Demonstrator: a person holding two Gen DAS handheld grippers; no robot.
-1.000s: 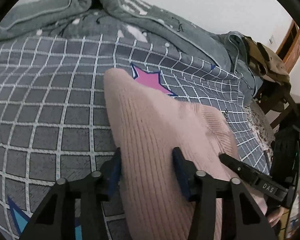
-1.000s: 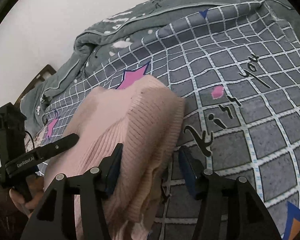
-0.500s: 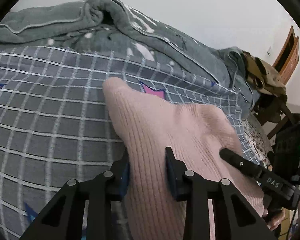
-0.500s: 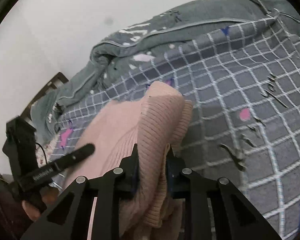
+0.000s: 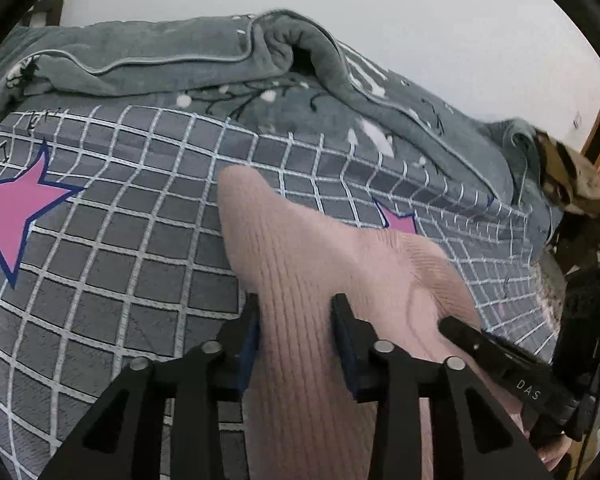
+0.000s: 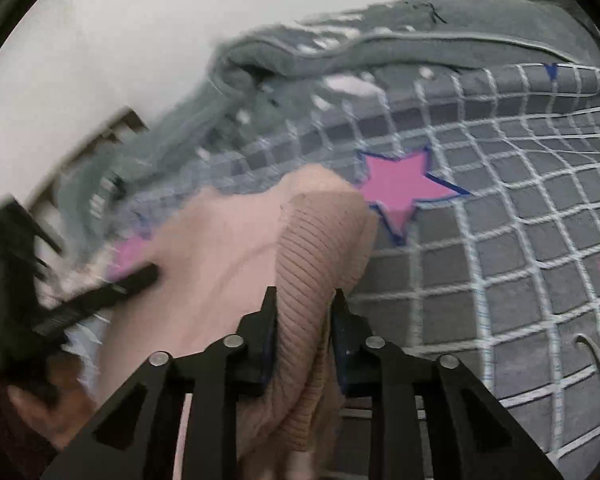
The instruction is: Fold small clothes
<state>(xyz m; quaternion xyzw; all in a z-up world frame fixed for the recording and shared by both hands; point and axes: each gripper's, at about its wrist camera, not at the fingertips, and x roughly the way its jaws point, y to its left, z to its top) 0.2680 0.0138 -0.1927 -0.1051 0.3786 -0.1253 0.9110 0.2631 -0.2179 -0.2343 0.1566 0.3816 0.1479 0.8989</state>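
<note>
Left gripper [image 5: 296, 308]: jaws part-open and widening, one pad on each side of a raised ridge of the pink ribbed-knit garment [image 5: 300, 248], which they pinch. Right gripper [image 6: 304, 304]: jaws narrower, likewise easing apart, clamped on a rolled ribbed edge of the same garment [image 6: 316, 248]. The garment lies on the grey checked bedspread [image 5: 120, 248], well in from its far edge, where a crumpled grey blanket [image 5: 180, 60] is heaped. A pink star print [image 6: 404, 188] shows just beyond the garment. The right view is motion-blurred.
</note>
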